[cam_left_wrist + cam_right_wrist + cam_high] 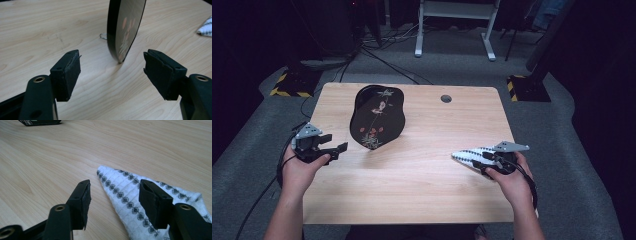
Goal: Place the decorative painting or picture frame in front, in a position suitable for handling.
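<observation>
High view: left gripper (343, 146) jaws wide, empty, near upright black plate (377, 116). Right gripper (113, 197) parted over patterned cloth (130, 195), no grip.

Dim room, grey carpet floor (572, 150) — black cables (382, 60) trailing, white desk frame (457, 25) behind, yellow-black striped stand bases (292, 82), light wooden table (412, 185).
</observation>
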